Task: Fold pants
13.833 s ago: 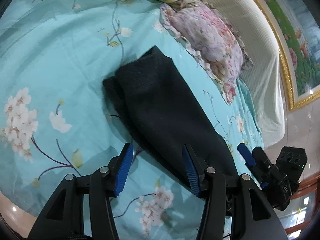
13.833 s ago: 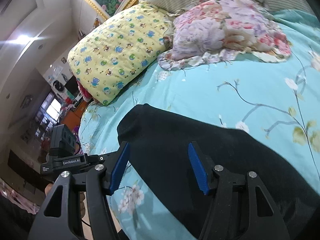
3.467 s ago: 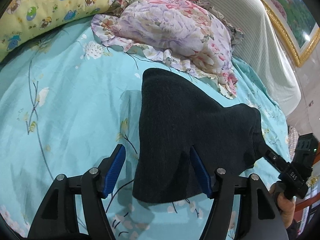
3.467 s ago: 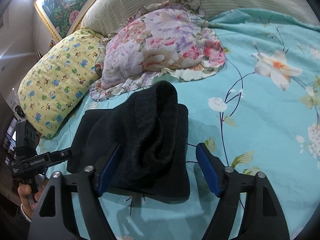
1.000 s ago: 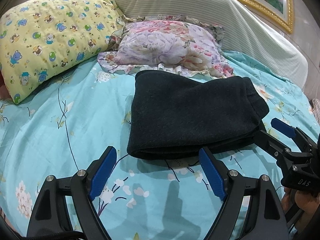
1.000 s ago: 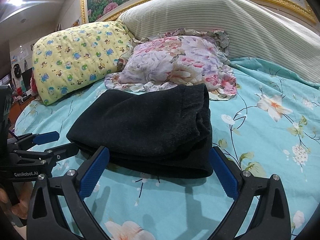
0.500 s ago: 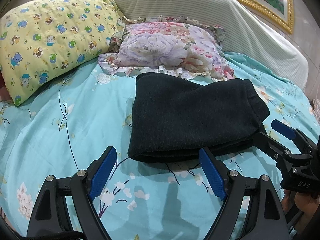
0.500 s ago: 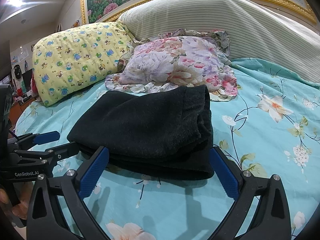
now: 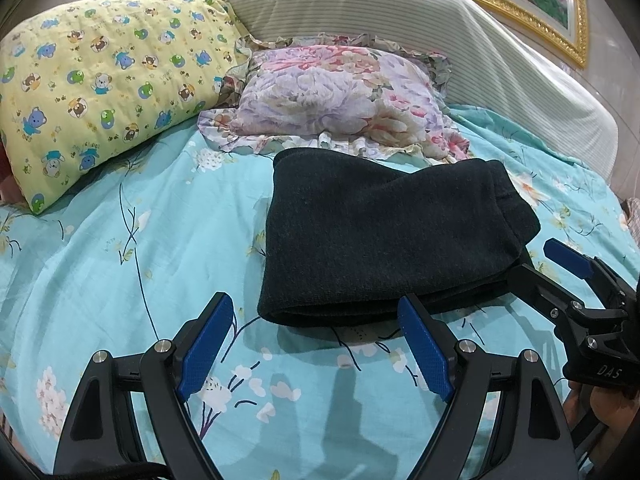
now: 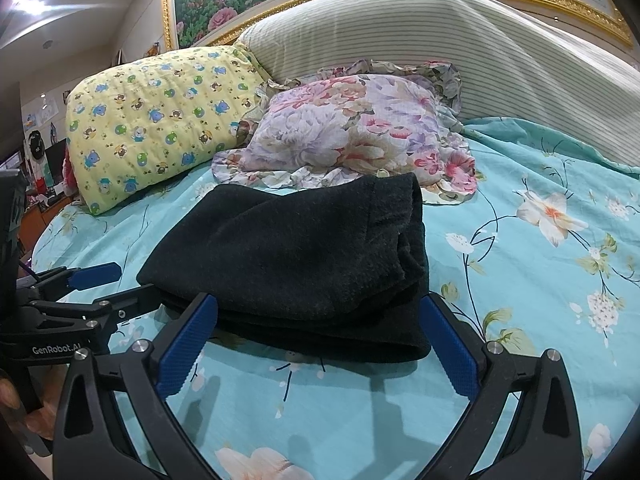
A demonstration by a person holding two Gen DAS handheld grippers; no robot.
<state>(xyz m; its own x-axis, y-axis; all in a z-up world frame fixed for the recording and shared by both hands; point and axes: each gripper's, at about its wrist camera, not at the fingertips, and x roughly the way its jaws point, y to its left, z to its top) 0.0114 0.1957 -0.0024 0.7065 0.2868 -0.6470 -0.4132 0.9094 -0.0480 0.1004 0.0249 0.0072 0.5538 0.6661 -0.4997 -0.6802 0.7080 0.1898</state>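
1. The dark charcoal knitted pants [image 9: 384, 236] lie folded into a thick rectangular bundle on the turquoise flower-print bedsheet [image 9: 120, 264], just in front of the ruffled pink-and-lilac floral pillow [image 9: 340, 100].
2. The left gripper [image 9: 316, 344] hangs near the bundle's front edge with its blue-padded jaws wide apart and nothing between them.
3. The right gripper [image 10: 320, 340] sits at the bundle's other front corner, jaws likewise spread and empty; whether its tips brush the cloth I cannot tell.
4. To my eye the folding looks finished, or close to it.
5. The layers on the right side [image 10: 408, 248] are bunched and rounded rather than flat, so a nudge from either gripper could, I think, make the top layer slide or spring open.
6. The mattress is soft; pressing down beside the bundle might tilt it and loosen the stack.
7. The yellow bear-print pillow [image 9: 100, 76] is well clear and poses no trouble.
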